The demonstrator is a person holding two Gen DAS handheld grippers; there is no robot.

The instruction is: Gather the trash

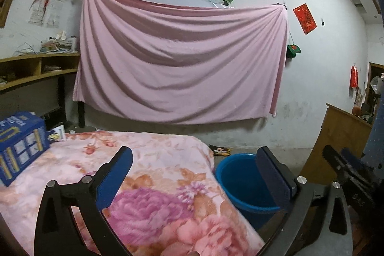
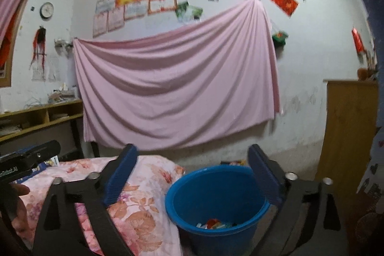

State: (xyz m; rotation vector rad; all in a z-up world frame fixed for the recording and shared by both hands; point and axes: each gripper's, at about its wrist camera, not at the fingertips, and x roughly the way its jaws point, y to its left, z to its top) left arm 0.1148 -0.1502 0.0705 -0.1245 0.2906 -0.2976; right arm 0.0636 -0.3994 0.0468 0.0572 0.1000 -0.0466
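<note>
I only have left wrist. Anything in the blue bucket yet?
Observer: Yes. Right wrist shows colourful scraps on the bottom of the blue bucket, red and pale pieces.
Operator: Right gripper holding anything?
Observer: No, the right gripper is open and empty, over the bucket's near rim.
Operator: More trash past the bucket?
Observer: Right wrist shows a wrapper on the floor behind it, blurred.

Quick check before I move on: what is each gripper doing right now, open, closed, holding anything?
Left gripper: open, nothing between its fingers, over the floral blanket.
Right gripper: open, empty, above the blue bucket.
</note>
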